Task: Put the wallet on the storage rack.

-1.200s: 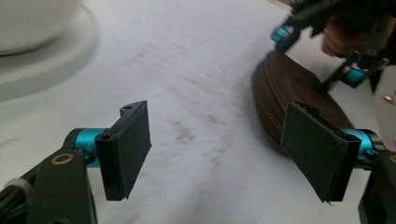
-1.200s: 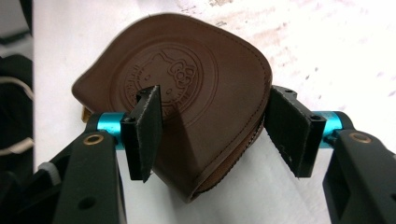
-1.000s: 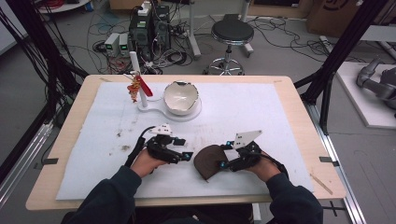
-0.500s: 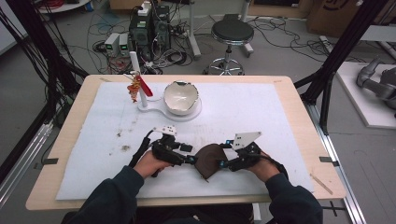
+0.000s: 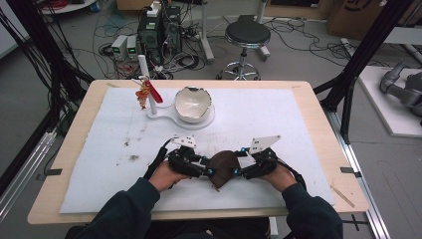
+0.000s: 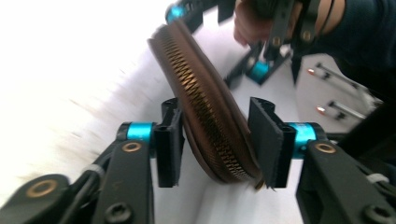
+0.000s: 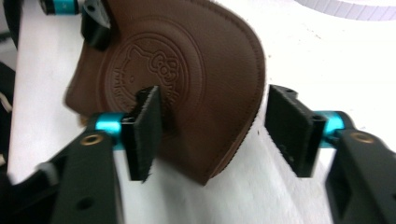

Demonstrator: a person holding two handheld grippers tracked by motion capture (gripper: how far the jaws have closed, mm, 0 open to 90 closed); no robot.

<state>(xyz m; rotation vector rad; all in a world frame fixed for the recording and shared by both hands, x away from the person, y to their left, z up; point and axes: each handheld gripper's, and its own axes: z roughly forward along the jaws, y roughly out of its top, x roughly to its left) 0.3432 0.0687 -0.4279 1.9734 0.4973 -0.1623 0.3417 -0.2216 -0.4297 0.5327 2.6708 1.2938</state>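
**Gripping one brown pouch from both sides**

**Tongs**
- Left tongs [image 6: 215, 140]: the jaws have just been closing and stand part-way drawn in. The brown pouch [image 6: 205, 107] is between them, zipper [image 6: 189, 79] edge towards the camera. Both pads meet its sides, low in the left gripper view.
- Right tongs [image 7: 210, 130]: drawn in about as far as they go. One pad lies on the embossed face of the pouch, just below the round emblem [image 7: 149, 70]. The other pad stands at the curved rim. The pouch is between the pads.
- Location: in the high view the pouch is at lower centre of the frame, just above the white mat [image 5: 278, 119], bridging the two tongs.

**Count**
- Pouches: one.
- Tongs: two, one in each hand.
- White bowls [image 5: 193, 102]: one, upper centre of the high view.
- White stands [image 5: 148, 74]: one, just left of the bowl, with one red ornament [image 5: 144, 94] hanging on it.
- Mats: one, covering most of the tabletop [image 5: 199, 83].

**Change from the earlier frames**
- One second ago the left tongs were open and apart from the pouch, to its left.
- The pouch was then at the right tongs alone.
- The bowl and stand are where they were.
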